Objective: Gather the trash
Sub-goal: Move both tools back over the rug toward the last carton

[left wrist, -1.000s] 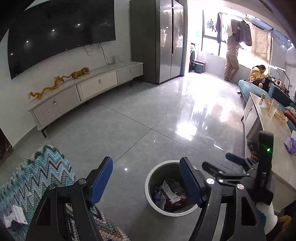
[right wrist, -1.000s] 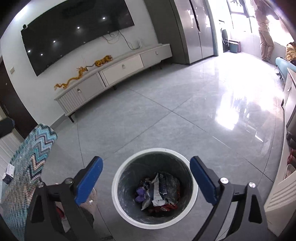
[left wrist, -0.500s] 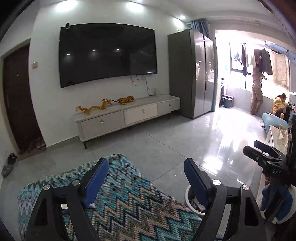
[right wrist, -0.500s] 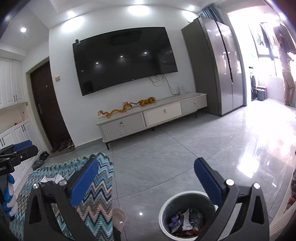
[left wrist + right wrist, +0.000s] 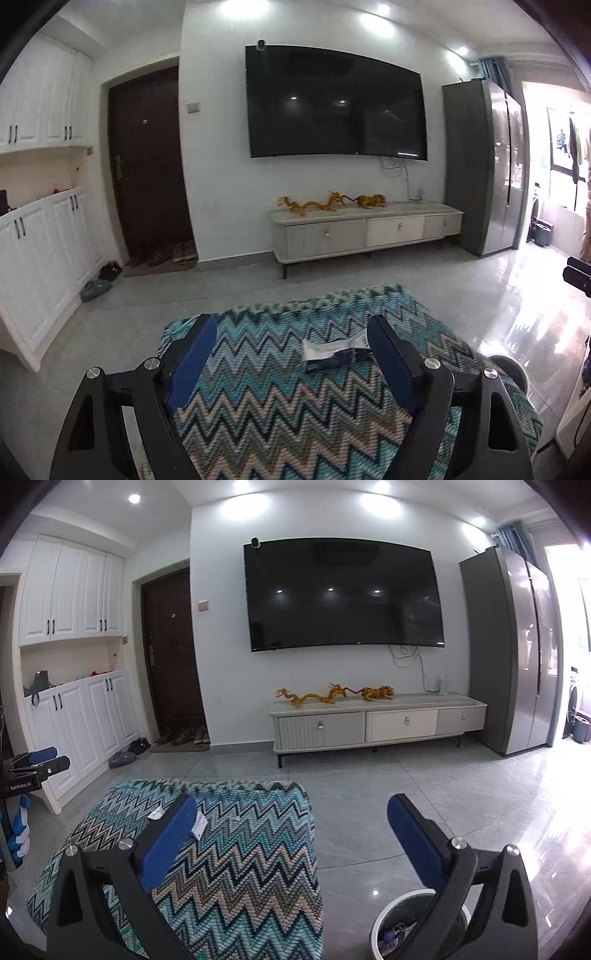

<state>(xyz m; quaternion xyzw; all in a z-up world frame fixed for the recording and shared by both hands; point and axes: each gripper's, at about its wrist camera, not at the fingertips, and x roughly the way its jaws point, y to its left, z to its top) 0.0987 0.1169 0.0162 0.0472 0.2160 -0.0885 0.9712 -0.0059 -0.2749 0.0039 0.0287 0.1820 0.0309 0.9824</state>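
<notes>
A white and dark blue wrapper (image 5: 334, 354) lies on the zigzag-patterned ottoman (image 5: 295, 406), just ahead of my left gripper (image 5: 291, 362), which is open and empty above the cushion. In the right wrist view the wrapper (image 5: 197, 821) shows partly behind my left finger. My right gripper (image 5: 291, 834) is open and empty, over the ottoman's (image 5: 240, 849) right edge. The grey trash bin (image 5: 395, 923) with a white rim stands on the floor at the lower right, with trash inside. Its rim also shows in the left wrist view (image 5: 511, 369).
A TV cabinet (image 5: 376, 723) stands against the far wall under a large television (image 5: 343, 594). A grey fridge (image 5: 517, 653) is at the right. White cupboards (image 5: 74, 716) and a dark door (image 5: 173, 657) are at the left, with shoes on the floor.
Both grippers have swung up and left from over the trash bin to over the ottoman. The wrapper has come into view ahead of the left gripper. Both stay open.
</notes>
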